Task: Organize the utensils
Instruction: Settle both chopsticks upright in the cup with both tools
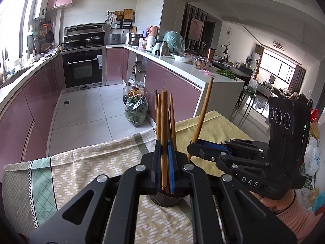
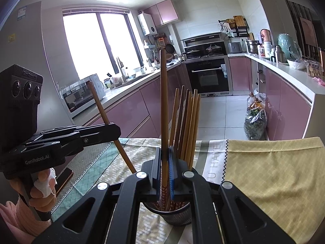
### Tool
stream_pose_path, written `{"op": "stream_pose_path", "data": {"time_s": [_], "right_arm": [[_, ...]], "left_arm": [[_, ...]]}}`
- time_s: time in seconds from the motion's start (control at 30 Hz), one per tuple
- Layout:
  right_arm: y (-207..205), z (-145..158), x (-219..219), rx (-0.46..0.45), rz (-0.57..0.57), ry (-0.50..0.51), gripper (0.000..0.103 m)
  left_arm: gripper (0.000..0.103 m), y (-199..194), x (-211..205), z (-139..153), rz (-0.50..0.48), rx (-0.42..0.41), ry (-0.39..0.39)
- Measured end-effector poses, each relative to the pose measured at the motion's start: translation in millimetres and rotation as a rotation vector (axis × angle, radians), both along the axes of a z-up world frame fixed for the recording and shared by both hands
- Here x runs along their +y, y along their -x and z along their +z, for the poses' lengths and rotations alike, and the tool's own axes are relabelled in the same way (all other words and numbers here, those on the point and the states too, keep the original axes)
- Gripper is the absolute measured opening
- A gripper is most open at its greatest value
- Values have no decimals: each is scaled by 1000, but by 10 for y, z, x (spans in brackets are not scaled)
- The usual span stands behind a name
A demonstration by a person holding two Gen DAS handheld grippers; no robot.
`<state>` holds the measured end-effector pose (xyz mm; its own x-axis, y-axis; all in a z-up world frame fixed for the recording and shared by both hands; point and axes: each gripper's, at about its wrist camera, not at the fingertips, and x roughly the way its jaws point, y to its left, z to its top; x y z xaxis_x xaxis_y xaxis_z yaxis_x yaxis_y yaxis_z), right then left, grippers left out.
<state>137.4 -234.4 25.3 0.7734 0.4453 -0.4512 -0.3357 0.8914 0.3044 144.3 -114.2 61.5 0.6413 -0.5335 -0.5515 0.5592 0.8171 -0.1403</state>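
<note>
Fingers of both grippers clenched, each on one upright chopstick: left gripper (image 1: 165,152), right gripper (image 2: 165,158); holder (image 2: 176,213) directly below, lower centre.

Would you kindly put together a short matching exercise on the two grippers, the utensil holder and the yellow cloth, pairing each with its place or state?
Things:
1. left gripper
2. right gripper
3. utensil holder
4. yellow cloth

Places or states:
A. spread flat on the table, nothing on it
B. shut on an upright chopstick, seen tilted from the other view
C. dark mesh cup standing on the patterned cloth, full of chopsticks
D. shut on the tallest chopstick, directly above the cup

Pairs: 1-B, 2-D, 3-C, 4-A
</note>
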Motion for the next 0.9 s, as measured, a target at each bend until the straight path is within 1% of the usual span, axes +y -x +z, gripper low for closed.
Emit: {"op": "stream_pose_path", "data": {"time_s": [0.9], "right_arm": [[-60, -92, 44, 34, 0, 5, 6]], "left_arm": [[7, -114, -108, -115, 4, 17, -29]]}}
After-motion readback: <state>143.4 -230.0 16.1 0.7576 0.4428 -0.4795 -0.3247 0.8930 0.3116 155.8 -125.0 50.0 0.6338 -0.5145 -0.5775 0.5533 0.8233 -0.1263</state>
